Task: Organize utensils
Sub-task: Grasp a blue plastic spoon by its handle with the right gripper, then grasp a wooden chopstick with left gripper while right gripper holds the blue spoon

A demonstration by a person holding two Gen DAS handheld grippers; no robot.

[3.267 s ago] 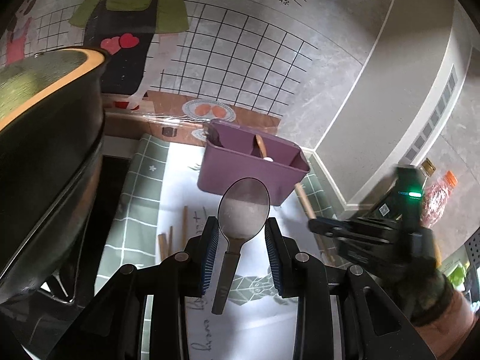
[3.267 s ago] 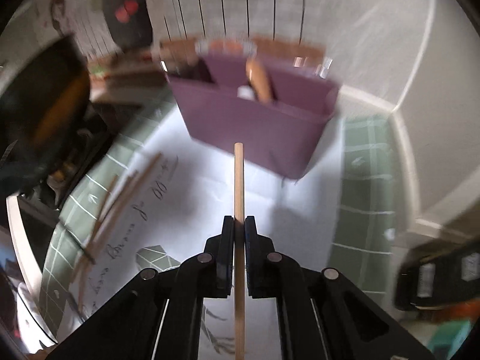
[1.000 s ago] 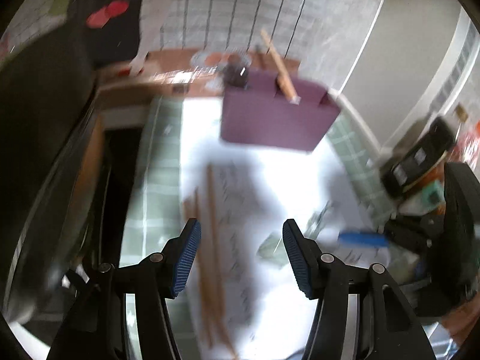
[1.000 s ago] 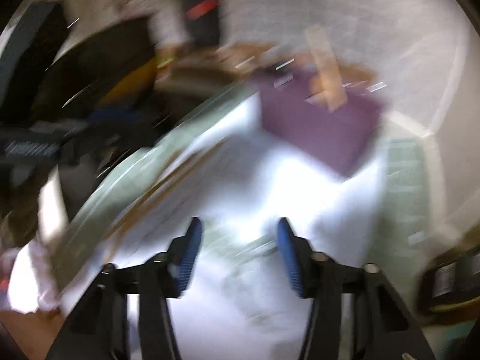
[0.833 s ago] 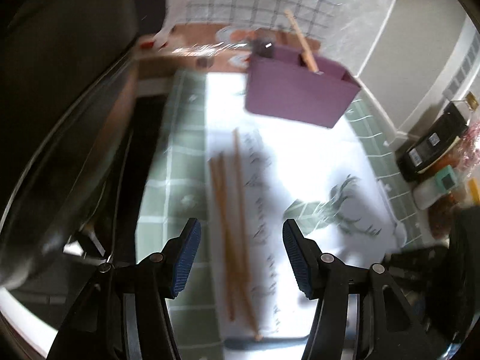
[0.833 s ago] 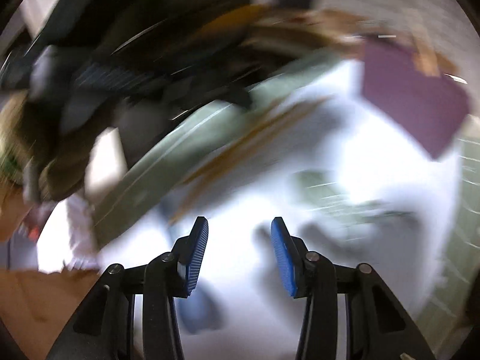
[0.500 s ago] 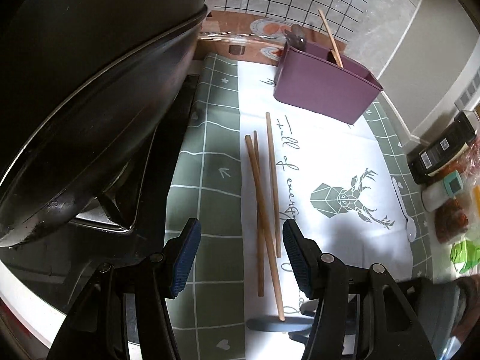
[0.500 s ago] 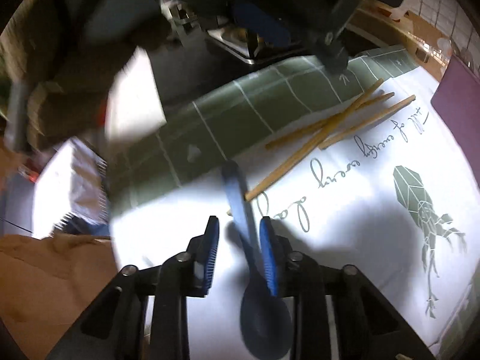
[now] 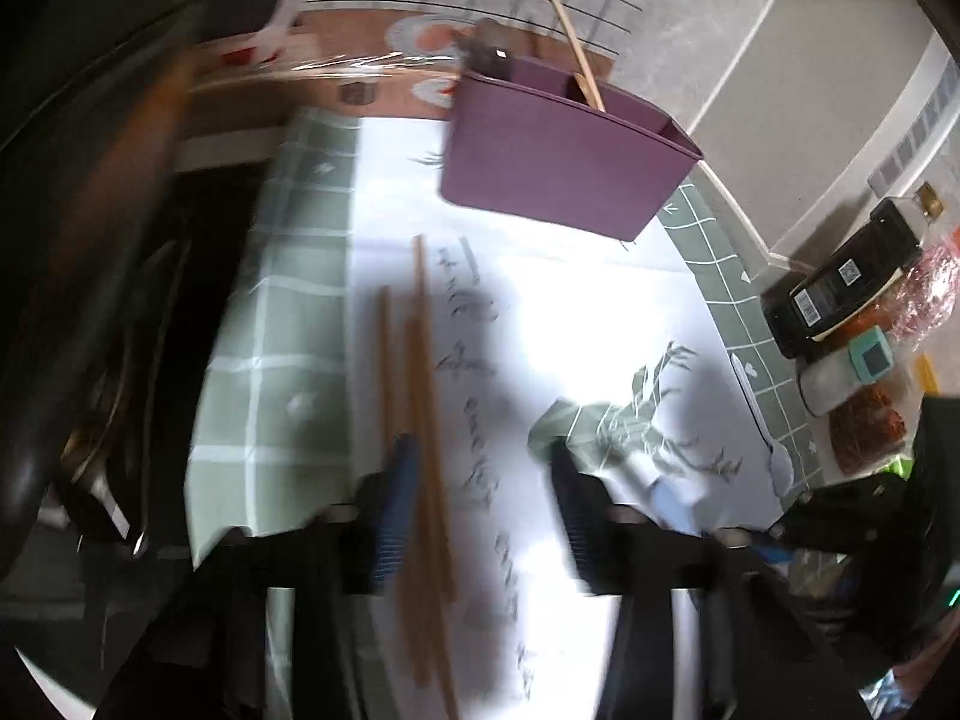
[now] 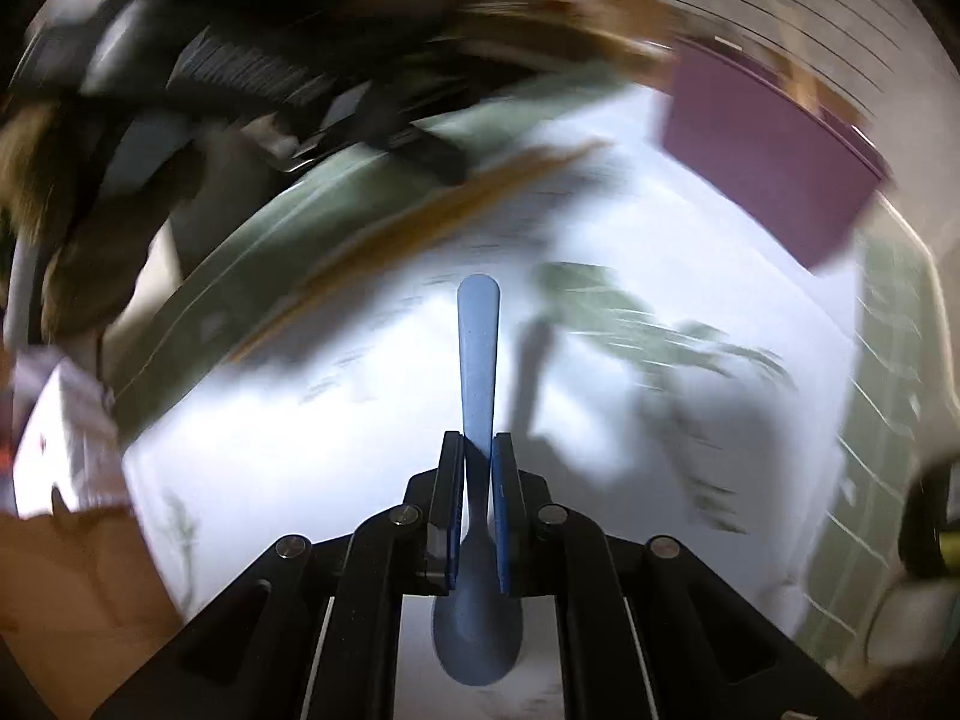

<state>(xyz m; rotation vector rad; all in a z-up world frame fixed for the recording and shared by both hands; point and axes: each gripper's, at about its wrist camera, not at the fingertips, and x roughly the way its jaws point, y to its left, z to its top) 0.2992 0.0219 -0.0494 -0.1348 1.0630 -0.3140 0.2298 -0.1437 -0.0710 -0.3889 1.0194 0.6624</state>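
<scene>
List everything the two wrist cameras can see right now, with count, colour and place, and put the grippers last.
Utensil caddy: one, purple, far end of the mat.
Chopstick in caddy: one, wooden, leaning out of a caddy compartment.
Loose chopsticks: three, wooden, flat on the mat's left part, running between the left gripper's fingers.
Blue spoon: one, held by the right gripper, handle pointing forward.
White spoon: one, on the mat's right edge.
Mat: one, white with green checked border and deer print.
Wok: one, black, left of the mat.
Bottles and packets: several, blurred, right of the mat.
Left gripper: open, over the loose chopsticks.
Right gripper: shut on the blue spoon.
</scene>
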